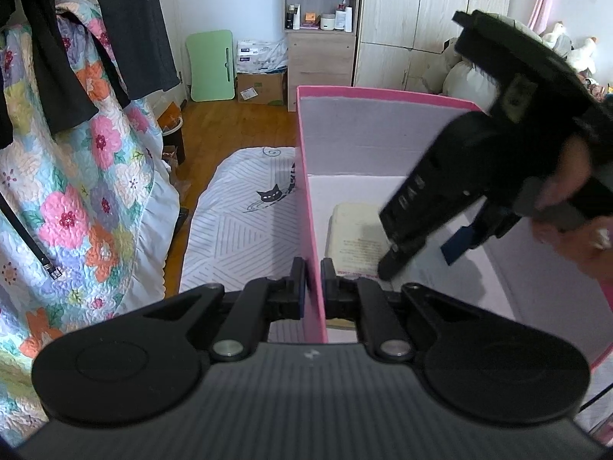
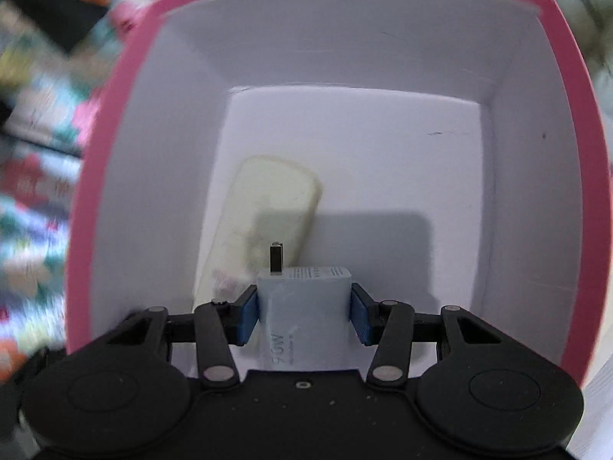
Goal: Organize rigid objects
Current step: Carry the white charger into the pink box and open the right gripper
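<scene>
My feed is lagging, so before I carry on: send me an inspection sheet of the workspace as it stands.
Surface: white floor of the pink box, mostly bare.
Job's things: white charger held over the box; cream flat case lying on the box floor.
Clutter: nothing seen in the box.
Grippers: left tool shut on the box's left wall; right tool shut on the charger, prong pointing down into the box.
Cables: nothing seen.
Surroundings: floral quilt, cat-print mat, shelf unit, wardrobe.

Your left gripper is pinched shut, angled downward; your right gripper points steeply down, pads clamped.
</scene>
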Motion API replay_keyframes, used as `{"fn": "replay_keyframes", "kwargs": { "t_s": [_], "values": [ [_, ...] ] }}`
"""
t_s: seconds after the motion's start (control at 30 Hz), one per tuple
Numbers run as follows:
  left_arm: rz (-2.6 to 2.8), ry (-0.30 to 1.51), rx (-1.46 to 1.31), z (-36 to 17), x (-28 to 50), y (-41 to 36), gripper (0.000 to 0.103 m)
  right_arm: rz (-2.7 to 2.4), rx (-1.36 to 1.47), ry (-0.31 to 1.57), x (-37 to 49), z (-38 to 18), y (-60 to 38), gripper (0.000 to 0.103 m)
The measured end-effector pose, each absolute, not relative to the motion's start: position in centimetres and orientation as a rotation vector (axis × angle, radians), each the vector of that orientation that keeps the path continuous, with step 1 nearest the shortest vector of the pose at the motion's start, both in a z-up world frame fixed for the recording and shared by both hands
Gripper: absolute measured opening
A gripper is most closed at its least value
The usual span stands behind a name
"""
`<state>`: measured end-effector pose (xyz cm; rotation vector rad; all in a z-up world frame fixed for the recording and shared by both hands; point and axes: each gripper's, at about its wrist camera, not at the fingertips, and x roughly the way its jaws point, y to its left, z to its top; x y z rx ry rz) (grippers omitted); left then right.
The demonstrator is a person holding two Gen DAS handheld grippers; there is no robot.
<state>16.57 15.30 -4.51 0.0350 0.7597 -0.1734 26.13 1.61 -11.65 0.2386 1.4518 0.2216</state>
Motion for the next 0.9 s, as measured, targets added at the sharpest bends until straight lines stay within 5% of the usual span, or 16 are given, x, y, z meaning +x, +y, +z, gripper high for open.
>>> {"fn": "replay_keyframes", "kwargs": {
  "t_s": [0.3,0.9],
  "values": [
    [-0.172,0.757,0.033,-4.5,16.4,15.3,0.006,0.300,0.426,1.379,27.8,-11.8,0.8,0.054],
    [-0.162,0.745,0.060,-4.6,15.9,14.9,0.006,0.147,0.171,1.357,27.1,-11.7,1.8,0.055]
  ]
}}
